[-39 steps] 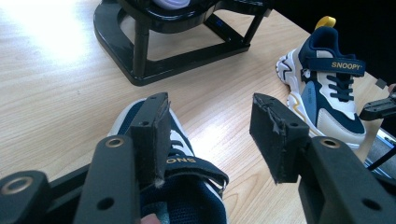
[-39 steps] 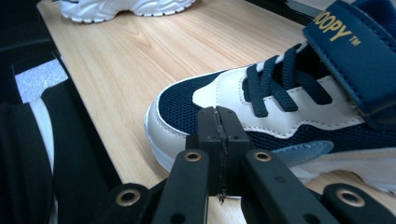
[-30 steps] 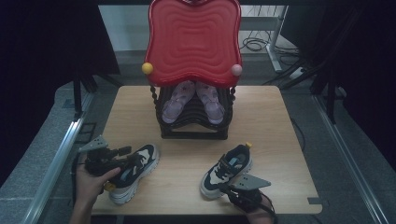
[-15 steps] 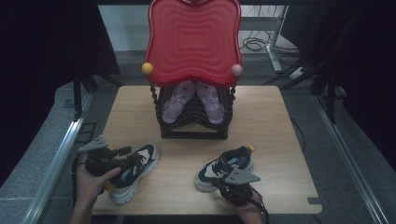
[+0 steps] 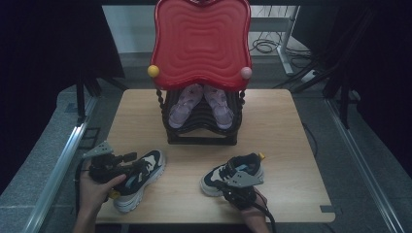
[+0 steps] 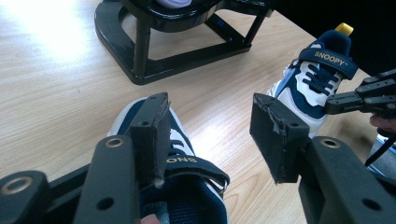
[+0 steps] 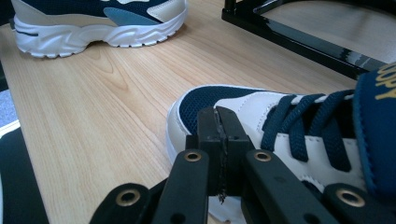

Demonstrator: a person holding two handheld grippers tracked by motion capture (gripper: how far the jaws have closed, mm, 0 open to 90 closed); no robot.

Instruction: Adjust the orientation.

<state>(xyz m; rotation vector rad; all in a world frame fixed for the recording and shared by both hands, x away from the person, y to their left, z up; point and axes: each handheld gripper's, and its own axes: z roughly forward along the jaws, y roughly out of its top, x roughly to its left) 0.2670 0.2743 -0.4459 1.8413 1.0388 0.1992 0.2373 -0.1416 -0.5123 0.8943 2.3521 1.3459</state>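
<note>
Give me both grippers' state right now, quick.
Left gripper: open, jaws apart above the near sneaker, not gripping it.
Right gripper: shut, pads together beside the other sneaker; nothing visibly between them.

Glossy black rack (image 6: 140, 51), matt wood table (image 5: 286, 126) — mesh-and-leather sneakers (image 7: 261, 116)

Beneath the left claw (image 6: 210, 140), the near sneaker's (image 6: 187, 186) heel is cut off by the picture's edge; whether the left pad touches its collar seems unclear.

L gripper (image 6: 210, 135) jaws apart, R gripper (image 7: 223, 135) jaws closed
</note>
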